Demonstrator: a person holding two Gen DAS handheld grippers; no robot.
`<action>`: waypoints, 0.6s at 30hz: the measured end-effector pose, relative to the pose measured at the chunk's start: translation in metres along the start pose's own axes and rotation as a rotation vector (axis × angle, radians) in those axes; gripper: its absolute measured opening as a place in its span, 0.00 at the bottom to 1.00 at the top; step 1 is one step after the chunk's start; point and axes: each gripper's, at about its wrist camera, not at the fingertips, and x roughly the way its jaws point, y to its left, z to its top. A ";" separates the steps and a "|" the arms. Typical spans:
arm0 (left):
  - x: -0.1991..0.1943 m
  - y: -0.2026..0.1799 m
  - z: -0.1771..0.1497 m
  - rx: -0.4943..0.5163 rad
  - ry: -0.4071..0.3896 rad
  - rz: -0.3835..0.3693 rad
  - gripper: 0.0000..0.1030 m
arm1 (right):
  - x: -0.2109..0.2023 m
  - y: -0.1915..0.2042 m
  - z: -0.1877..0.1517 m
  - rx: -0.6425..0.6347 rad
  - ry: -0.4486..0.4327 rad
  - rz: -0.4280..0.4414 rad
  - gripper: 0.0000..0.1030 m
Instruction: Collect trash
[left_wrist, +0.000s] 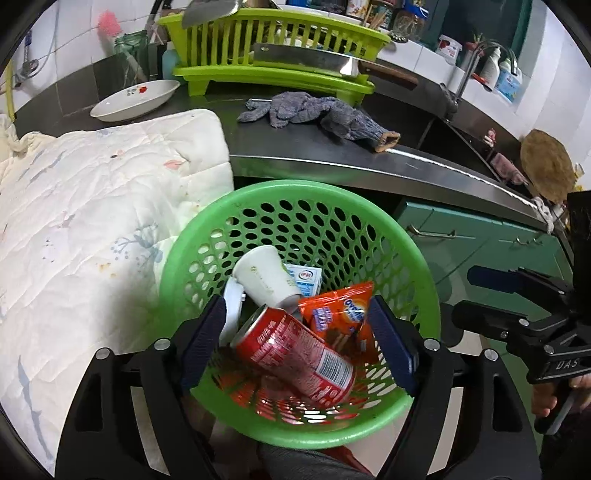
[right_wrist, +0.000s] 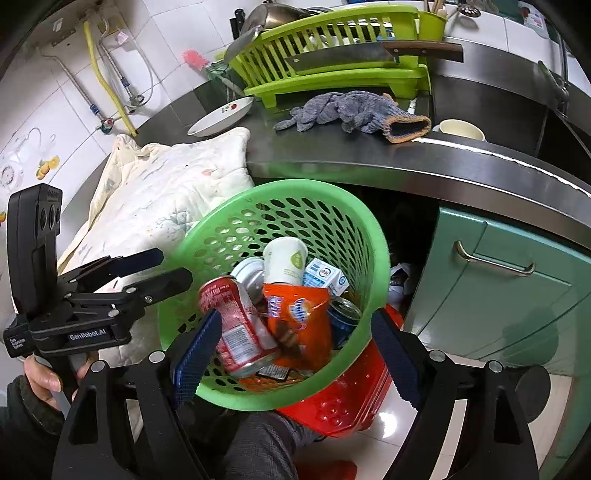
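A green perforated basket (left_wrist: 295, 199) sits below the counter edge and holds trash: a red soda can (left_wrist: 295, 350), a white paper cup (left_wrist: 266, 273), an orange snack packet (left_wrist: 343, 314) and a small white-blue milk carton (left_wrist: 306, 278). The right wrist view shows the same basket (right_wrist: 280, 199), red can (right_wrist: 236, 328), cup (right_wrist: 286, 260), packet (right_wrist: 303, 325), carton (right_wrist: 328, 277) and a blue can (right_wrist: 343, 314). My left gripper (left_wrist: 299, 339) is open above the basket, empty. My right gripper (right_wrist: 295, 350) is open over the basket's near rim, empty. Each gripper shows in the other's view.
A steel counter (left_wrist: 332, 162) carries a grey glove (left_wrist: 317, 114), a white dish (left_wrist: 135, 99) and a lime dish rack (left_wrist: 273, 55) with a cleaver. A quilted cloth (left_wrist: 92, 206) lies left. A red stool (right_wrist: 351, 398) is under the basket. Green cabinet doors (right_wrist: 498, 280) are right.
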 end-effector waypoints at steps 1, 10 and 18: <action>-0.003 0.001 0.000 -0.004 -0.003 0.005 0.76 | -0.001 0.001 0.000 -0.001 -0.001 0.002 0.78; -0.040 0.026 -0.007 -0.027 -0.044 0.110 0.83 | -0.004 0.027 -0.007 -0.056 -0.006 -0.006 0.81; -0.078 0.040 -0.018 -0.027 -0.088 0.241 0.95 | -0.005 0.063 -0.011 -0.143 -0.010 -0.021 0.83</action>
